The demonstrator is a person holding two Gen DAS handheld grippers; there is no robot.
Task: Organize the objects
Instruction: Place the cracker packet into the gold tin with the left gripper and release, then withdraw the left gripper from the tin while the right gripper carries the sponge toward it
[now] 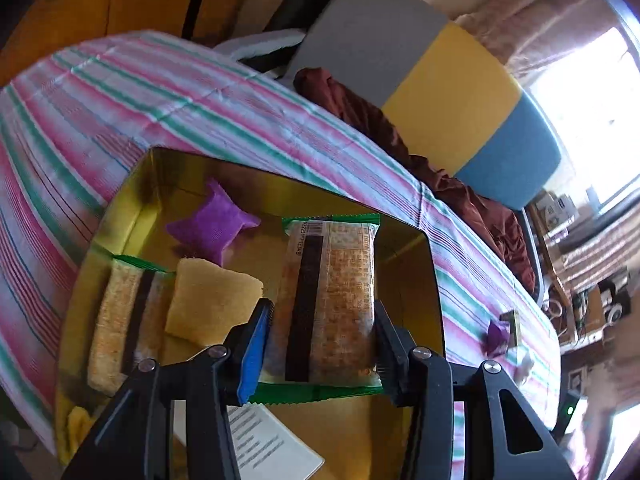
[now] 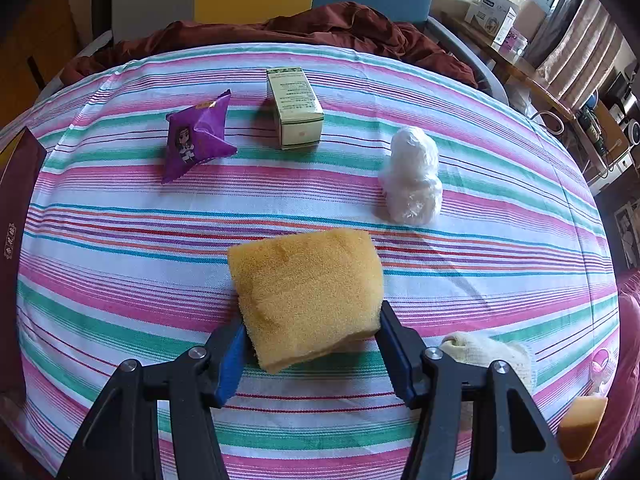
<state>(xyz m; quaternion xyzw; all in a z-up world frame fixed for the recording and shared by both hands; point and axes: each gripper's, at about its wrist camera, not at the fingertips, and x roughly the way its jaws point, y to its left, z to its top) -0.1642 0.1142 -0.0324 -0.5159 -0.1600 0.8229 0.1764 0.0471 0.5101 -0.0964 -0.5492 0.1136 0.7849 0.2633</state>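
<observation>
My left gripper (image 1: pixel 322 320) is shut on a green-edged snack bar packet (image 1: pixel 328 304) and holds it over the gold-lined open box (image 1: pixel 120 208). Inside the box lie a purple sachet (image 1: pixel 210 226), a yellow sponge (image 1: pixel 210 304), a second snack bar (image 1: pixel 120 320) and a printed leaflet (image 1: pixel 268 444). My right gripper (image 2: pixel 312 328) is shut on a yellow sponge (image 2: pixel 308 292) just above the striped cloth (image 2: pixel 120 280). Beyond it lie a purple sachet (image 2: pixel 198 136), a small green-white carton (image 2: pixel 296 106) and a white plastic-wrapped bundle (image 2: pixel 412 176).
The box's dark red side (image 2: pixel 16 208) shows at the left edge of the right wrist view. A white knit cloth (image 2: pixel 492 352) and another sponge piece (image 2: pixel 580 428) lie at the right. A maroon cloth (image 2: pixel 280 28) and a grey-yellow-blue chair back (image 1: pixel 440 80) stand behind the table.
</observation>
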